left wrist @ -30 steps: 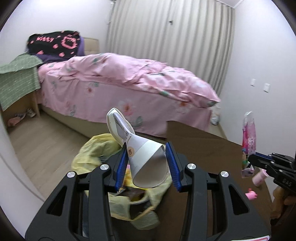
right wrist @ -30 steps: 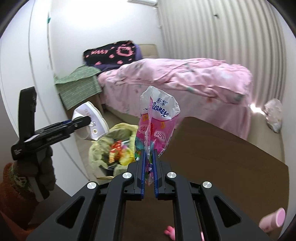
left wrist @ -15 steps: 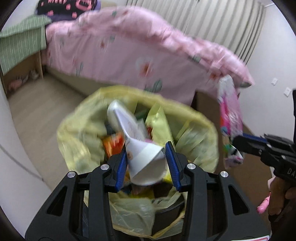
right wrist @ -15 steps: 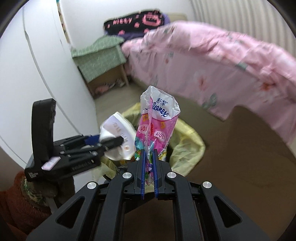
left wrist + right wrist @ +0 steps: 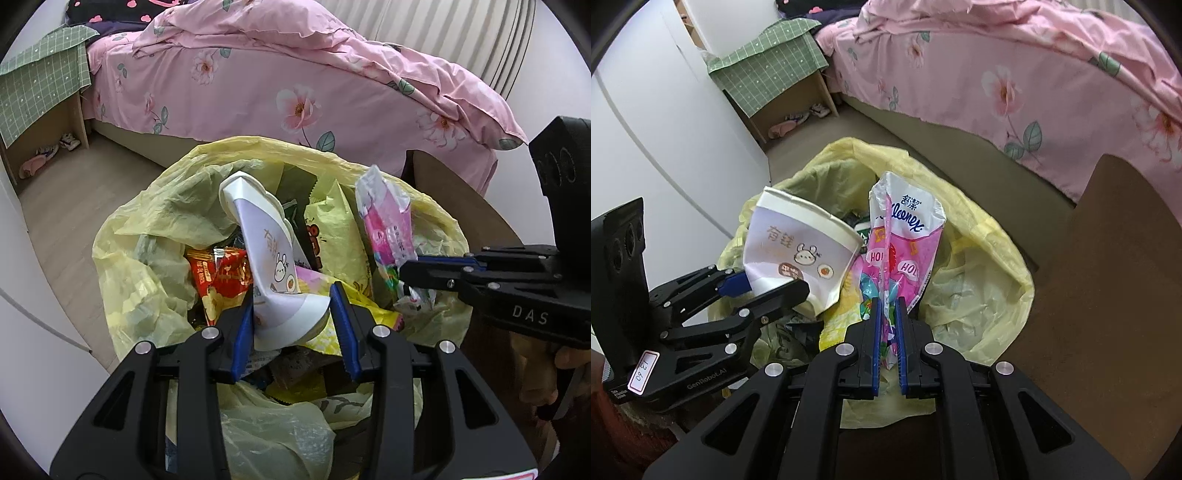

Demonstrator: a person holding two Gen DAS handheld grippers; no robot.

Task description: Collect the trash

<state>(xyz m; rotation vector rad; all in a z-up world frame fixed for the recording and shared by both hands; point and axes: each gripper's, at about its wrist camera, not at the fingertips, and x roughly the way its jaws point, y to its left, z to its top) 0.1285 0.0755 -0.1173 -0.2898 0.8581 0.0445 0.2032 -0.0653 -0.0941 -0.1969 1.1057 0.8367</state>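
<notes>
While both grippers hang over the yellow trash bag [image 5: 155, 236], each grips one piece of rubbish. The left gripper [image 5: 293, 317] clamps the crushed base of a white paper cup [image 5: 266, 254] printed with a small rabbit; the cup's rim points away from the camera, above the snack wrappers [image 5: 221, 273] already lying in the bag. The right gripper [image 5: 886, 339] has its jaws squeezed nearly together on the lower end of a pink Kleenex tissue wrapper [image 5: 905, 240], which stands upright above the bag's open mouth, just beside the cup. Beyond the bag runs a bed with a pink floral bedsheet [image 5: 295, 92], and a green checked cloth [image 5: 768, 70] covers a wooden nightstand at the far left.
</notes>
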